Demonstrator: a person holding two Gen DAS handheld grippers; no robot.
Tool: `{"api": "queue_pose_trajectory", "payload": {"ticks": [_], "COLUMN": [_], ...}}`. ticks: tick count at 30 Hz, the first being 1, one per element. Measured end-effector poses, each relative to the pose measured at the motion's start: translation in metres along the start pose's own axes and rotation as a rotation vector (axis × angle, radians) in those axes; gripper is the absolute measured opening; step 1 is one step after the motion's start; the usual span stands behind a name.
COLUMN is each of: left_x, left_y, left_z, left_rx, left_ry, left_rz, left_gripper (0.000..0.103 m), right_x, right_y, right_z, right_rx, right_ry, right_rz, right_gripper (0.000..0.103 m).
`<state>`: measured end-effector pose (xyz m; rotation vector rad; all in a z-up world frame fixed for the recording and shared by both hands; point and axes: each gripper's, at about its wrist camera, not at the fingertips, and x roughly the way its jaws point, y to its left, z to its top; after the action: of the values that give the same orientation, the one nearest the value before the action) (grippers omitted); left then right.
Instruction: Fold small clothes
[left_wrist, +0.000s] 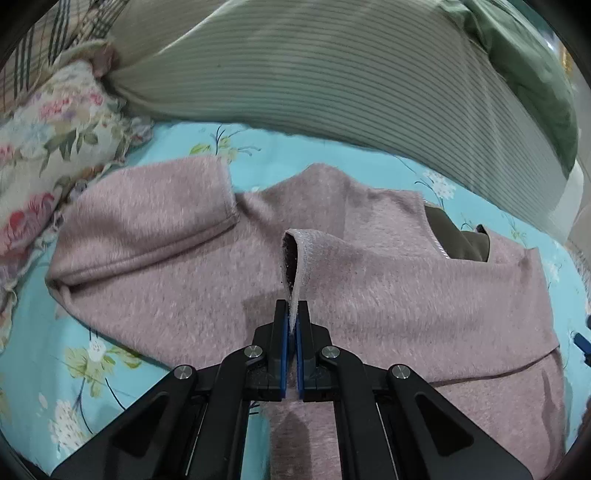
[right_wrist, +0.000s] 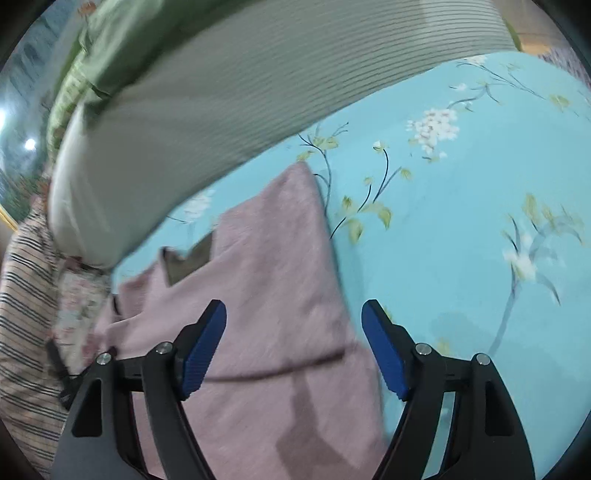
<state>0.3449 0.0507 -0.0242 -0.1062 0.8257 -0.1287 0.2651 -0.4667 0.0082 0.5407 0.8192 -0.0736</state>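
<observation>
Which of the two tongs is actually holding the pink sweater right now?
The left tongs, shut on the pink sweater's sleeve cuff. The right tongs hang open, gripping nothing.

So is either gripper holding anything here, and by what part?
The left gripper is shut on the pink sweater, pinching a sleeve cuff. The right gripper is open, holding nothing.

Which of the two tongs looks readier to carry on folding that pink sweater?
The left tongs, probably: they are already shut on a cuff of the pink sweater, lifted over its middle. The right tongs are open, holding nothing, over its edge.
</observation>
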Motion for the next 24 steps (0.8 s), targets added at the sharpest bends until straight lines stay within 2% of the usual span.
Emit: {"api": "queue_pose_trajectory", "payload": {"ticks": [3, 5, 6, 7, 8, 10, 13, 17, 19, 21, 22, 23, 24], "left_x": [0.005, 0.003, 0.004, 0.004, 0.005, 0.008, 0.006, 0.013, 0.018, 0.021, 0.023, 0.024, 0.023], "left_y": [-0.004, 0.001, 0.004, 0.007, 0.009, 0.009, 0.006, -0.019, -0.026, -0.026, -0.023, -0.021, -0.019], "left_z": [-0.002, -0.003, -0.003, -0.003, -0.003, -0.004, -0.003, -0.003, -0.006, -0.009, -0.011, -0.012, -0.013], "left_rx": [0.014, -0.021, -0.046, -0.067, -0.076, -0.078, -0.071, -0.016, 0.009, 0.014, 0.013, 0.013, 0.010], "left_ry": [0.012, 0.008, 0.013, 0.019, 0.023, 0.035, 0.026, 0.049, 0.056, 0.074, 0.079, 0.084, 0.091], "left_rz": [0.012, 0.010, 0.001, -0.003, 0.001, 0.016, -0.001, -0.009, 0.013, 0.024, 0.029, 0.032, 0.035], "left_gripper": [0.001, 0.002, 0.002, 0.002, 0.002, 0.002, 0.002, 0.002, 0.002, 0.003, 0.004, 0.005, 0.008], "right_x": [0.035, 0.062, 0.064, 0.064, 0.060, 0.036, 0.021, 0.025, 0.007, 0.004, 0.008, 0.015, 0.028], "right_y": [0.001, -0.005, -0.003, -0.002, -0.003, -0.008, -0.012, -0.018, -0.001, 0.026, 0.035, 0.041, 0.042], "right_z": [0.014, 0.016, 0.015, 0.016, 0.017, 0.019, 0.021, 0.019, 0.010, -0.007, -0.014, -0.021, -0.031], "right_rx": [-0.035, -0.029, -0.049, -0.060, -0.047, -0.030, -0.028, 0.000, -0.023, -0.102, -0.134, -0.156, -0.168], "right_ry": [0.037, 0.092, 0.090, 0.097, 0.102, 0.032, -0.026, 0.021, -0.035, -0.031, -0.003, 0.035, 0.096], "right_rz": [-0.063, -0.067, -0.079, -0.068, -0.045, -0.036, -0.119, -0.230, -0.184, -0.090, -0.052, -0.029, -0.050], "right_gripper": [0.076, 0.073, 0.063, 0.012, 0.007, 0.007, 0.007, 0.007, 0.008, 0.012, 0.027, 0.050, 0.058]}}
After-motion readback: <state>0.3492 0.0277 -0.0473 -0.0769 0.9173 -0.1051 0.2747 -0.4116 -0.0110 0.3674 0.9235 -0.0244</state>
